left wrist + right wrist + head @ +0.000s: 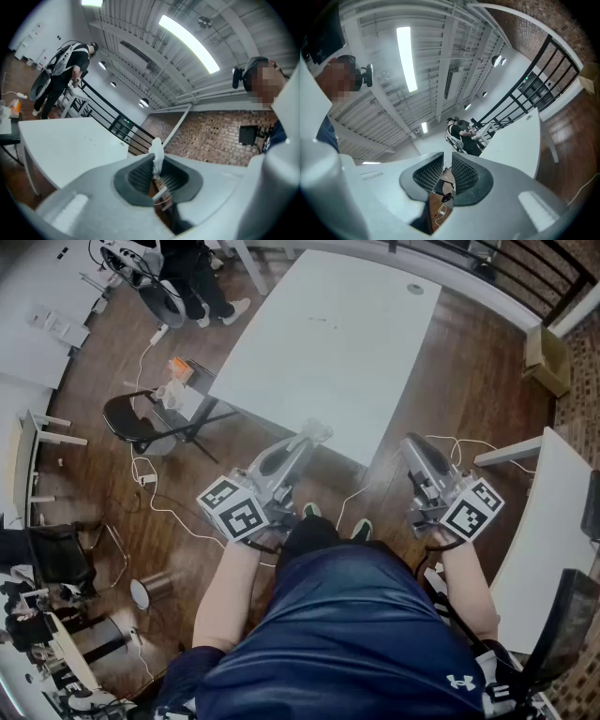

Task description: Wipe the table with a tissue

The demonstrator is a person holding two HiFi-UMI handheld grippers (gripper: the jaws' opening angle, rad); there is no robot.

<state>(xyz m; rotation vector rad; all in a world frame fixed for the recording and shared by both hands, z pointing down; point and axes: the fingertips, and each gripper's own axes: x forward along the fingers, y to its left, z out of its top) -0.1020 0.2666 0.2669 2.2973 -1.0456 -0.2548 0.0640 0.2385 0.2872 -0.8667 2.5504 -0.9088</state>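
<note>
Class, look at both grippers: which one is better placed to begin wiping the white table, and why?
Left. The left gripper pinches a white tissue in its fingers, and its tip shows at the near edge of the table. The right gripper holds nothing, its fingers nearly together, beside the table.

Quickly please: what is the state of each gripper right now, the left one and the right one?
Left gripper: closed on a white tissue.
Right gripper: closed, with nothing between its jaws.
</note>
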